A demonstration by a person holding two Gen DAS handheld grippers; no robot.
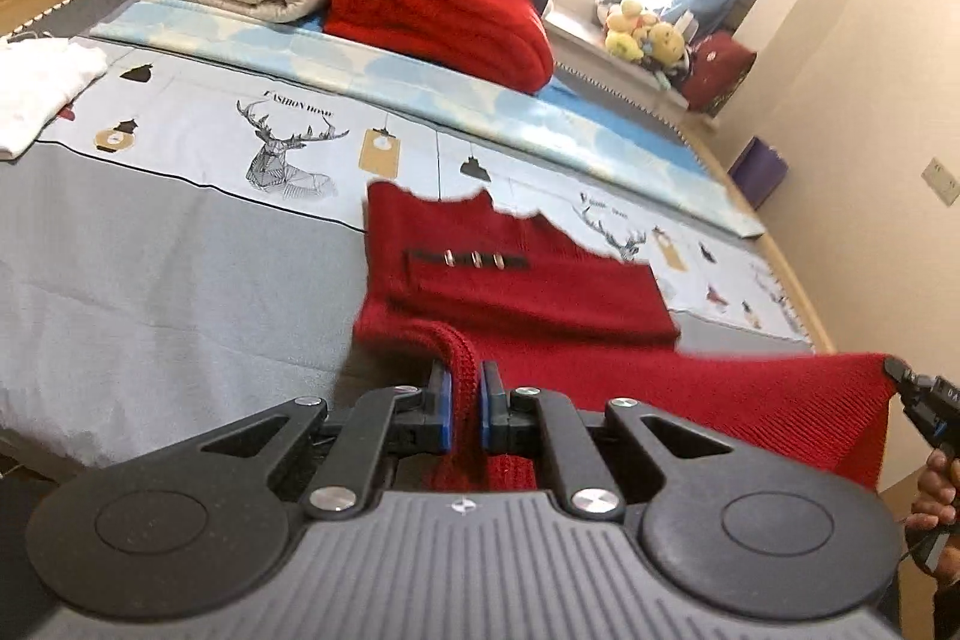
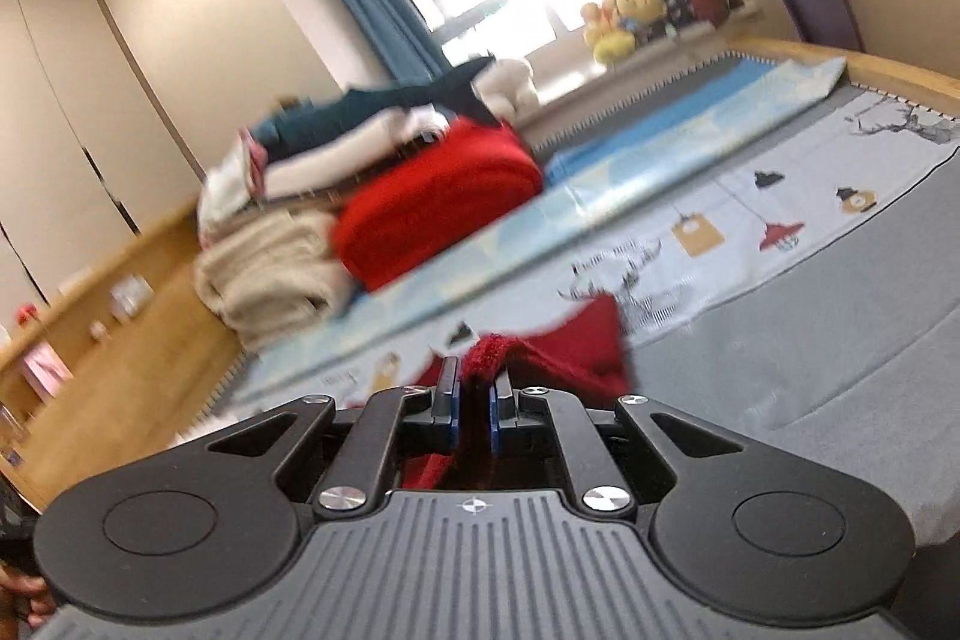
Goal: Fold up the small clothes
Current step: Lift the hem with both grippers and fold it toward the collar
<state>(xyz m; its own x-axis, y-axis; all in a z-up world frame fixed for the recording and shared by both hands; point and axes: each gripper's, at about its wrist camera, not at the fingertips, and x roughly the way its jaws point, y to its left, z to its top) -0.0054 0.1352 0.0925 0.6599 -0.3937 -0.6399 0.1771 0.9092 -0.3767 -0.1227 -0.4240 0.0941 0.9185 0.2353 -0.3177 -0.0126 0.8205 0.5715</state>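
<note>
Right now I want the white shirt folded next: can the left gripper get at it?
Probably not yet. The left gripper is shut on the red sweater; the white shirt lies far off to its left on the bed, with nothing between them.

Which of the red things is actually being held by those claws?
The red knitted garment with three metal rings, spread on the grey sheet; the folded red blanket lies untouched.
</note>
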